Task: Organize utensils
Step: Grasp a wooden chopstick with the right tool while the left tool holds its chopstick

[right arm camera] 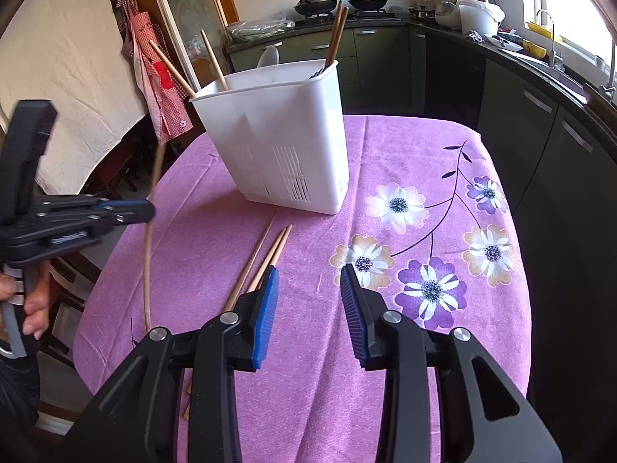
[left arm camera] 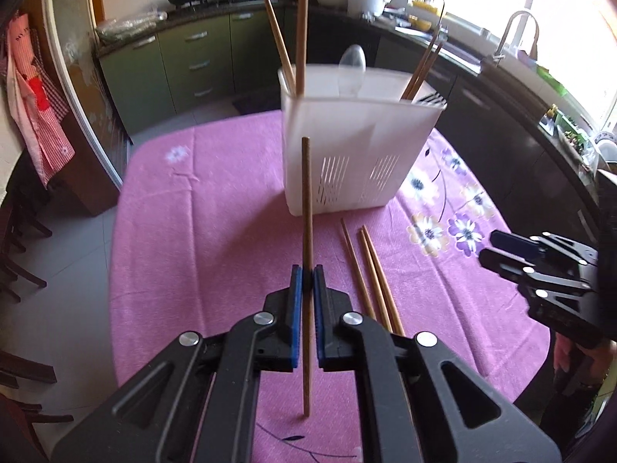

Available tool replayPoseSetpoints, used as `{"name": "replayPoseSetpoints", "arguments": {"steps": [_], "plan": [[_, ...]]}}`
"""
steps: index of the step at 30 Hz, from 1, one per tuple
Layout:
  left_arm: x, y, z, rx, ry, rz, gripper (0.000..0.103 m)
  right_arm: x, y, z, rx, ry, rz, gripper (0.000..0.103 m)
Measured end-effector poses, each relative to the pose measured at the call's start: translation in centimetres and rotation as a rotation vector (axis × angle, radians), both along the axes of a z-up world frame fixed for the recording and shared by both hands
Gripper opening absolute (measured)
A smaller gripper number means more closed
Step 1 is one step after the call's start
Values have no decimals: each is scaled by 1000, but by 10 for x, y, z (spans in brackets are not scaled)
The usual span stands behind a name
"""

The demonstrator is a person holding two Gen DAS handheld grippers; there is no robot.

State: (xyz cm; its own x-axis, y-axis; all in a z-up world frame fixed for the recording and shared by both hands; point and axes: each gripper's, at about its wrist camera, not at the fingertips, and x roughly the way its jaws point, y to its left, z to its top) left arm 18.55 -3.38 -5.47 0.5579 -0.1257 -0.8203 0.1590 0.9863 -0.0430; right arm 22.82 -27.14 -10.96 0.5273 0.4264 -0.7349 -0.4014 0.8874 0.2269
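My left gripper (left arm camera: 307, 270) is shut on a wooden chopstick (left arm camera: 307, 208), held upright above the table in front of the white utensil holder (left arm camera: 347, 154). The holder (right arm camera: 285, 142) holds several chopsticks (left arm camera: 300, 38), a clear spoon (left arm camera: 351, 67) and dark fork tines (left arm camera: 432, 98). Three loose chopsticks (left arm camera: 370, 270) lie on the pink cloth before the holder; they also show in the right wrist view (right arm camera: 266, 254). My right gripper (right arm camera: 310, 274) is open and empty, hovering right of those chopsticks. The left gripper (right arm camera: 127, 210) with its chopstick (right arm camera: 148, 247) shows at the left there.
The round table has a pink flowered cloth (right arm camera: 424, 231). Green and dark cabinets (left arm camera: 193, 61) and a counter with woks (right arm camera: 314, 2), a rice cooker and a sink tap (left arm camera: 516, 31) run behind. An apron (right arm camera: 154, 77) hangs at the left. Dark chairs (left arm camera: 19, 239) stand by the table.
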Motion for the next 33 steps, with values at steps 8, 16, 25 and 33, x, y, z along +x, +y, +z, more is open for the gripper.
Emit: {"name": "replayPoseSetpoints", "arguments": {"steps": [8, 16, 25, 33], "plan": [[-38, 10, 25, -1, -109, -5, 6, 3, 14, -7, -25, 24, 19, 36], [-48, 12, 23, 6, -118, -11, 6, 35, 41, -45, -75, 166, 64, 36], [-49, 12, 24, 1, -119, -26, 6, 53, 79, -64, -148, 245, 112, 27], [-49, 15, 23, -1, -119, -30, 6, 46, 100, -72, -248, 246, 136, 23]]}}
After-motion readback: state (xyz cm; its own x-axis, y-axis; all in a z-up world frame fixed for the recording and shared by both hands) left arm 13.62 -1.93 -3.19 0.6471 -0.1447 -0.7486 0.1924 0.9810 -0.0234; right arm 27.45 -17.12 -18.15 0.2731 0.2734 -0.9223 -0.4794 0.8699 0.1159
